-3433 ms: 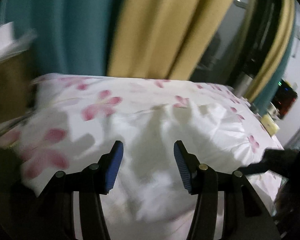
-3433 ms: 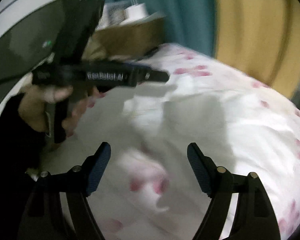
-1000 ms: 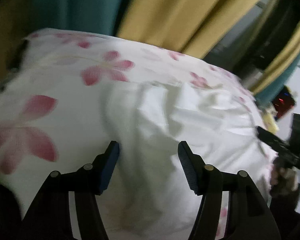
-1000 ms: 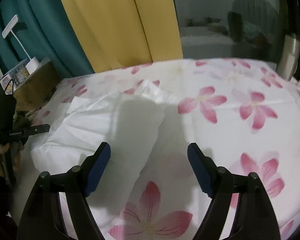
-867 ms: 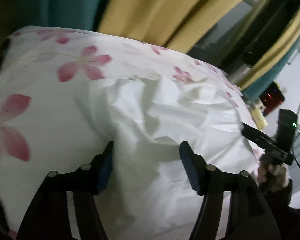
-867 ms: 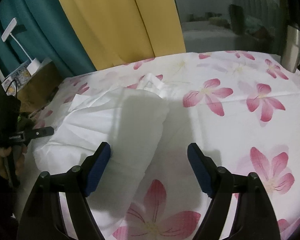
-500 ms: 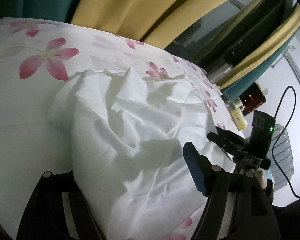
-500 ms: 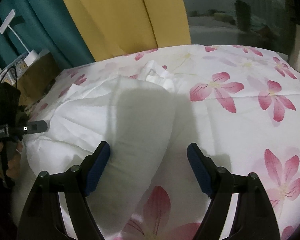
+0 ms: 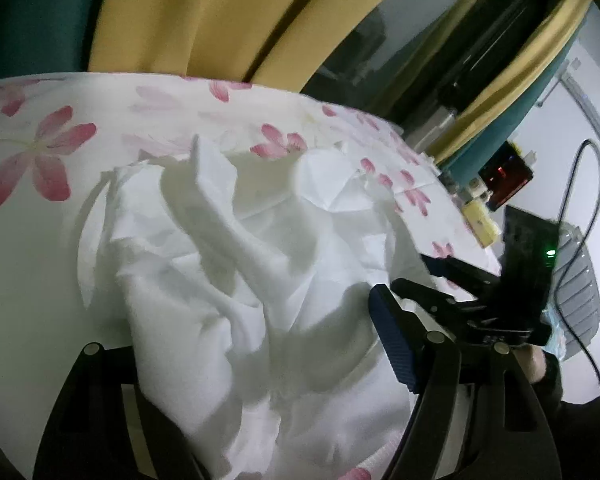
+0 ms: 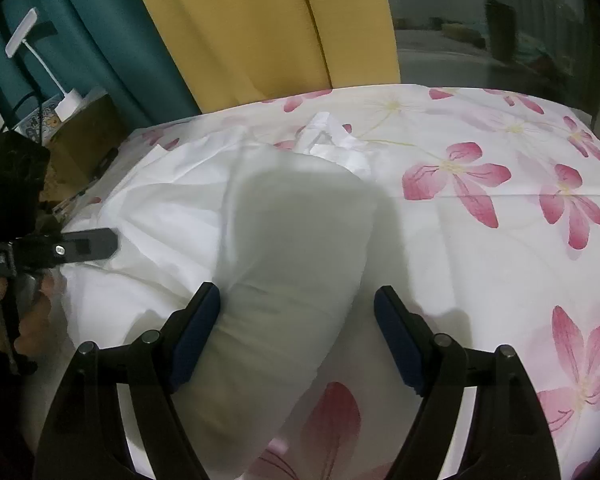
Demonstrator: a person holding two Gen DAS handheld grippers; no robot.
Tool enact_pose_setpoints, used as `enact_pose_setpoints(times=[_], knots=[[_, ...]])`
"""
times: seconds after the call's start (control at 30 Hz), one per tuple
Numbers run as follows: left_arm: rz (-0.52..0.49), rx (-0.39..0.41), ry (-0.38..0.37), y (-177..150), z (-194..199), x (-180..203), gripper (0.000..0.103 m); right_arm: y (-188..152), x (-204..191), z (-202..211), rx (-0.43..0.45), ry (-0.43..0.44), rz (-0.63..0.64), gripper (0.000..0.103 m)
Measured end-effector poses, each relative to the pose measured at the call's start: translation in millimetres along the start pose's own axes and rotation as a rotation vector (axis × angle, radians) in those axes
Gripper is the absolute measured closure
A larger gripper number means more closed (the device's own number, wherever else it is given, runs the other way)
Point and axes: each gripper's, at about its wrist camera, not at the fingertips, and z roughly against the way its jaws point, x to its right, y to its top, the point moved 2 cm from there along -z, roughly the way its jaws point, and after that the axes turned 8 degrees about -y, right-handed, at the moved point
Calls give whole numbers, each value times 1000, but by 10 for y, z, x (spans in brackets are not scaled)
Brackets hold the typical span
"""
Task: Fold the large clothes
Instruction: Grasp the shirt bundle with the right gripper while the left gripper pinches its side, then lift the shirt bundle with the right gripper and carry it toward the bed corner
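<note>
A large white garment (image 9: 236, 272) lies crumpled on a bed with a pink-flowered sheet (image 9: 40, 152). My left gripper (image 9: 260, 340) is open, its jaws astride a raised bunch of the cloth; the left finger is hidden under it. In the right wrist view the garment (image 10: 284, 232) bulges between the open jaws of my right gripper (image 10: 296, 332). The right gripper also shows in the left wrist view (image 9: 460, 280) at the garment's right edge. The left gripper shows in the right wrist view (image 10: 84, 246) at the garment's left edge.
Yellow and teal curtains (image 10: 260, 28) hang behind the bed. A cardboard box (image 10: 88, 132) with a white lamp (image 10: 40, 60) stands at the bed's left side. A dark window (image 10: 480, 20) is at the back right. A cable and small devices (image 9: 504, 180) sit beyond the bed.
Both grippers have moved down and forward onto the garment. The cloth now bunches up between each pair of open jaws, and the two grippers are closer together.
</note>
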Motion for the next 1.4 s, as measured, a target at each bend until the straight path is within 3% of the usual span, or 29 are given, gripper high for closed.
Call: enact_pose_setpoints(times=[0.23, 0.33, 0.4, 0.67, 0.73, 0.9, 1.4], knots=[[-72, -18, 82, 27, -113, 82, 26, 3, -93, -11, -1, 26, -1, 30], [-134, -20, 129, 3, -152, 140, 37, 3, -101, -12, 0, 32, -4, 33], [-137, -17, 114, -6, -170, 148, 53, 3, -101, -10, 1, 46, -9, 36], [-174, -4, 124, -16, -156, 235, 71, -18, -98, 44, 19, 79, -32, 56], [-179, 5, 124, -23, -125, 259, 73, -16, -126, 82, 30, 74, -24, 64], [-182, 25, 118, -58, -65, 305, 75, -8, -186, 189, 58, 75, -5, 73], [-202, 110, 75, -186, 237, 515, 77, 39, -376, 662, 153, 69, 57, 79]])
